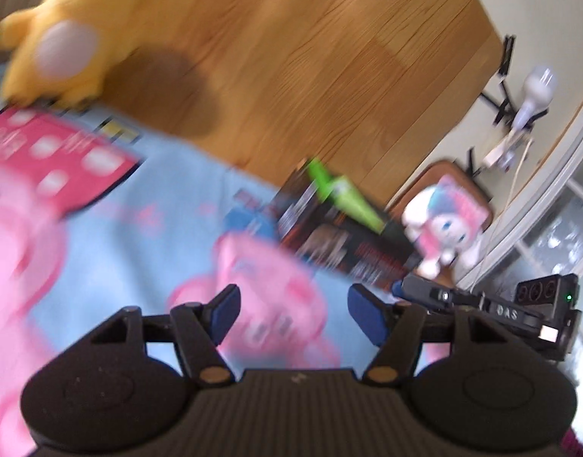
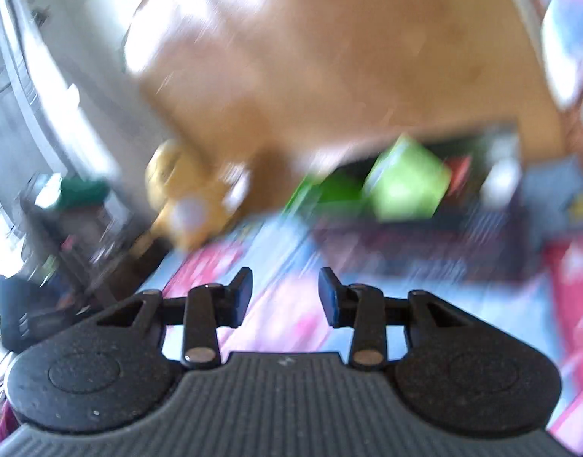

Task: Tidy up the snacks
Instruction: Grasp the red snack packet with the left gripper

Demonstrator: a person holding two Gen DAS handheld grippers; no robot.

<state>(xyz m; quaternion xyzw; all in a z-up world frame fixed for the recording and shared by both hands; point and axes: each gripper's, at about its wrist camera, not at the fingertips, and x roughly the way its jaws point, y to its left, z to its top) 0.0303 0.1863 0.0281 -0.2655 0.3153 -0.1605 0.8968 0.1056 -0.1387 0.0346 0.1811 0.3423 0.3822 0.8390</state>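
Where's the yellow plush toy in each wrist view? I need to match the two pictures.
Left wrist view: yellow plush toy in the upper left corner, on the wooden floor at the edge of the blue blanket.
Right wrist view: yellow plush toy, blurred, left of centre, at the blanket's far edge.
Shared landmark: the green packet on the dark box.

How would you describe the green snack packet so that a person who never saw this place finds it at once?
Start from the light blue blanket with pink cartoon figures, spread over the wooden floor. At its far edge stands a dark box with red lettering. The green snack packet sticks out of the top of that box; it is the only bright lime-green thing there, while its neighbours are dark, pink or blue.
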